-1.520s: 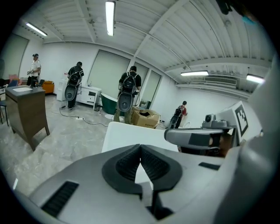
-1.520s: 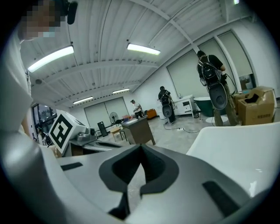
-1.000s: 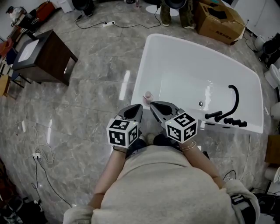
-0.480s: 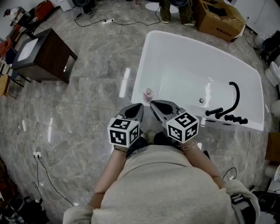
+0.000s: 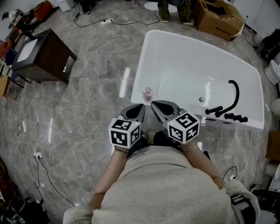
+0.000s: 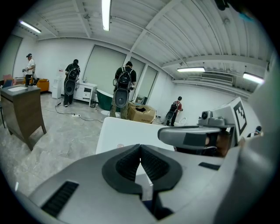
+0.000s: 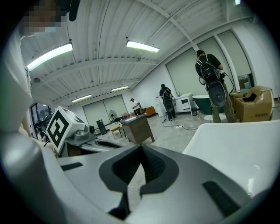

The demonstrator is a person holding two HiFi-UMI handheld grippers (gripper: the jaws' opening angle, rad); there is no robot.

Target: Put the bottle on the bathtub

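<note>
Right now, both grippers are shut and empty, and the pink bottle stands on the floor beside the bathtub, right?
Not the floor: the head view shows the pink bottle standing on the bathtub rim. The left gripper and right gripper are shut and empty.

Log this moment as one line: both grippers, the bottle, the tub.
left gripper: shut, empty | right gripper: shut, empty | bottle: on bathtub rim, near corner, apart from both grippers

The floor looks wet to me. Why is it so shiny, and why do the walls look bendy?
Head view: the polished floor reflects the ceiling lights as white streaks; that is glare. Both gripper views: wide-angle lenses bend the room and darken the corners.
</note>
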